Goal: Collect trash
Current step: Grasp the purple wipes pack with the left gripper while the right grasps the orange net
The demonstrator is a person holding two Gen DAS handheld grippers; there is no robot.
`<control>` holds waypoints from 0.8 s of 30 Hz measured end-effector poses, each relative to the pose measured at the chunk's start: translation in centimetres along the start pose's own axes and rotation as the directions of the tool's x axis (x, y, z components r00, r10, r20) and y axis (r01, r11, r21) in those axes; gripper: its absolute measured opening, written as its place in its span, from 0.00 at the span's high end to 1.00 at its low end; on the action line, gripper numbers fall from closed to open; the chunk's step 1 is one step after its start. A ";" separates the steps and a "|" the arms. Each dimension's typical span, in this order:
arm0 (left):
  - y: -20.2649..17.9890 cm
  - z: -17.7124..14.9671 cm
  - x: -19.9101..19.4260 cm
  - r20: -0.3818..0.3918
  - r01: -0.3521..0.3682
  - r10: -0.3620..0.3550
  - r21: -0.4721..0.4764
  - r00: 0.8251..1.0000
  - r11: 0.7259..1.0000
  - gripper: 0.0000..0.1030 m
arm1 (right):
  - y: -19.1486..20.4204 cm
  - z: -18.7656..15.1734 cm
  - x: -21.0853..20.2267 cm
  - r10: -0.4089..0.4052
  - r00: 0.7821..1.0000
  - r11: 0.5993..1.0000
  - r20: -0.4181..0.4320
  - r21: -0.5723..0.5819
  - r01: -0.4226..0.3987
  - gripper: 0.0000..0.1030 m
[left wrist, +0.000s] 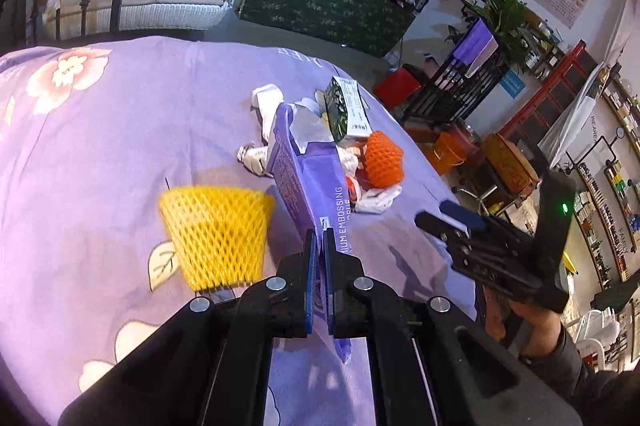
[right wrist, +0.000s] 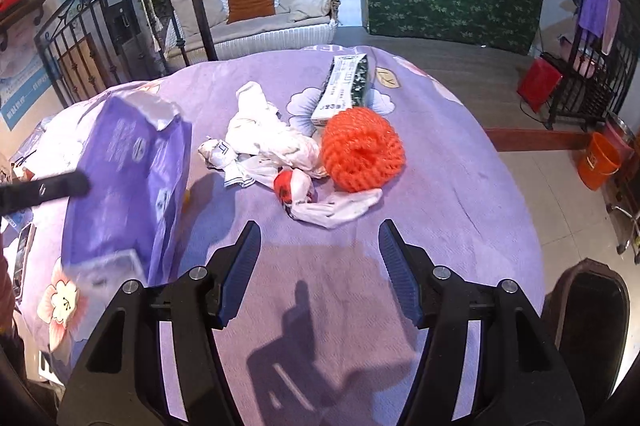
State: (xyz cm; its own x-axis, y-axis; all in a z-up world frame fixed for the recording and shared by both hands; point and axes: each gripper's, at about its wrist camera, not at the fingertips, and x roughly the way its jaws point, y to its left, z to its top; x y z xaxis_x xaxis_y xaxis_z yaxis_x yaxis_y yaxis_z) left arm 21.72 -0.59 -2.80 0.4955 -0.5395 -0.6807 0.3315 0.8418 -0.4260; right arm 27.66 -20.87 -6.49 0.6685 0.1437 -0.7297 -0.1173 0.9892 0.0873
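Observation:
My left gripper (left wrist: 319,238) is shut on the edge of a purple tissue package (left wrist: 304,177), which hangs lifted above the purple flowered cloth (left wrist: 100,153). The same purple package (right wrist: 124,185) shows at the left of the right wrist view. A yellow foam net (left wrist: 216,234) lies left of the left gripper. My right gripper (right wrist: 320,238) stands open over bare cloth, with nothing between its fingers. Just beyond it lie crumpled white wrappers (right wrist: 272,141), an orange foam net (right wrist: 362,149) and a green and white carton (right wrist: 344,85).
A person's hand (left wrist: 532,322) holds the right gripper (left wrist: 452,222) at the right of the left wrist view. A phone (right wrist: 22,258) lies on the cloth at far left. A dark bin (right wrist: 592,310) stands beside the table at right, an orange bucket (right wrist: 600,161) further off.

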 end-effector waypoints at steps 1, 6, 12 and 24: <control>-0.1 -0.4 0.1 -0.003 -0.001 0.001 -0.014 1.000 1.000 0.96 | 0.1 0.2 0.3 -0.007 1.000 1.000 0.000 -0.010 0.007 0.40; 0.7 -1.5 0.9 -0.028 0.023 -0.025 -0.048 0.999 0.999 0.96 | -0.3 2.4 3.5 -0.061 0.998 0.997 -0.021 -0.049 0.059 0.40; 0.3 -1.8 1.2 -0.021 0.021 -0.022 -0.062 1.000 0.998 0.96 | -1.7 4.4 8.0 -0.099 0.990 0.994 -0.097 -0.044 0.095 0.55; -2.7 -2.0 0.0 0.042 0.014 -0.015 0.021 0.999 1.000 0.98 | -2.5 3.9 1.5 -0.082 0.995 0.997 0.058 0.004 0.082 0.87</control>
State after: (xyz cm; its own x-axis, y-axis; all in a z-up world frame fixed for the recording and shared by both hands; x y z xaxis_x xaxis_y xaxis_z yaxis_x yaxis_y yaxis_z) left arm 19.19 -2.79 -2.86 0.5242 -0.5520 -0.6484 0.3550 0.8338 -0.4229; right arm 31.82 -23.02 -5.13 0.7172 0.0632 -0.6940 -0.0593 0.9978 0.0295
